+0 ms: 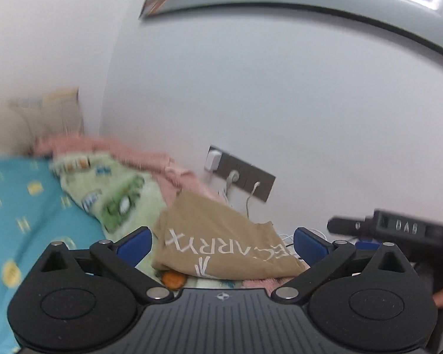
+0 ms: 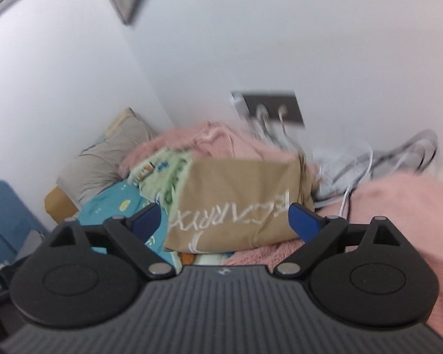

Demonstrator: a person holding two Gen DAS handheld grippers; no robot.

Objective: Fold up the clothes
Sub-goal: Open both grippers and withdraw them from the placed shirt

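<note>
- Teal printed sheet [image 1: 17, 206], smooth cotton.
- Pale green fleece blanket [image 1: 118, 194], fuzzy.
- Tan tee [image 1: 221, 244], folded flat w/ white lettering, atop the fluffy pink blanket [image 2: 398, 215].
- Left gripper [image 1: 223, 243] & right gripper [image 2: 224, 221]: blue pads wide apart, nothing clamped.

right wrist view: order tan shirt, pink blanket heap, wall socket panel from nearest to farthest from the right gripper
From the right gripper:
1. tan shirt, folded, straight ahead.
2. pink blanket heap, behind the shirt.
3. wall socket panel, on the wall beyond, slightly right.
</note>
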